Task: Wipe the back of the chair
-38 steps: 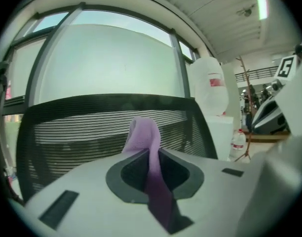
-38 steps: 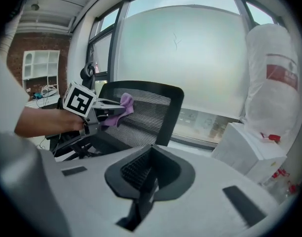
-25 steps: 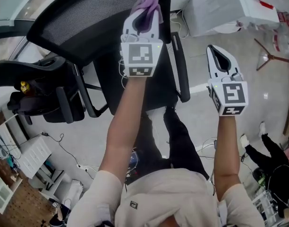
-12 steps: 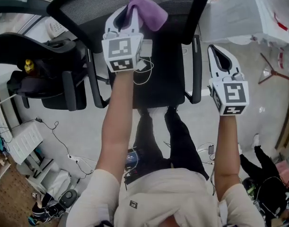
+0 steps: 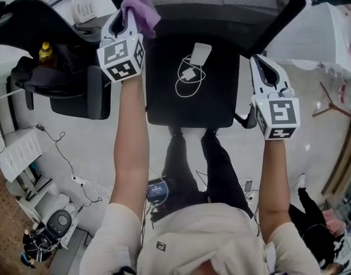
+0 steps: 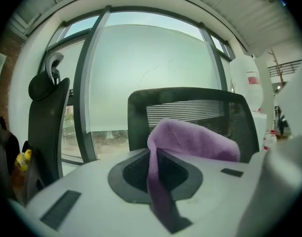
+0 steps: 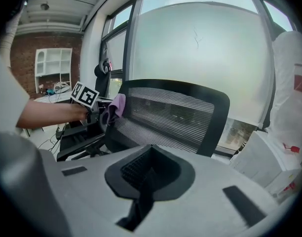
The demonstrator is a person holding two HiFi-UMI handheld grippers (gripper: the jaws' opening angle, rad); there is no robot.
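Observation:
The black mesh chair back (image 5: 221,4) spans the top of the head view, with its seat (image 5: 190,105) below. My left gripper (image 5: 126,17) is shut on a purple cloth (image 5: 140,9) and holds it against the back's upper left corner. In the left gripper view the cloth (image 6: 193,141) folds out of the jaws just before the chair back (image 6: 200,110). My right gripper (image 5: 260,66) hangs shut and empty beside the seat's right edge, apart from the chair. From the right gripper view, the chair back (image 7: 170,115) and the cloth (image 7: 117,104) at its left corner both show.
A white charger with a coiled cable (image 5: 192,67) lies on the seat. A second black chair (image 5: 61,67) with a yellow object (image 5: 45,51) stands close at the left. A white plastic-wrapped bulk (image 5: 336,33) stands at the right. A large window (image 6: 151,73) is behind.
My left gripper has carried the cloth leftward along the top of the chair back to its left corner. The right gripper has hardly moved.

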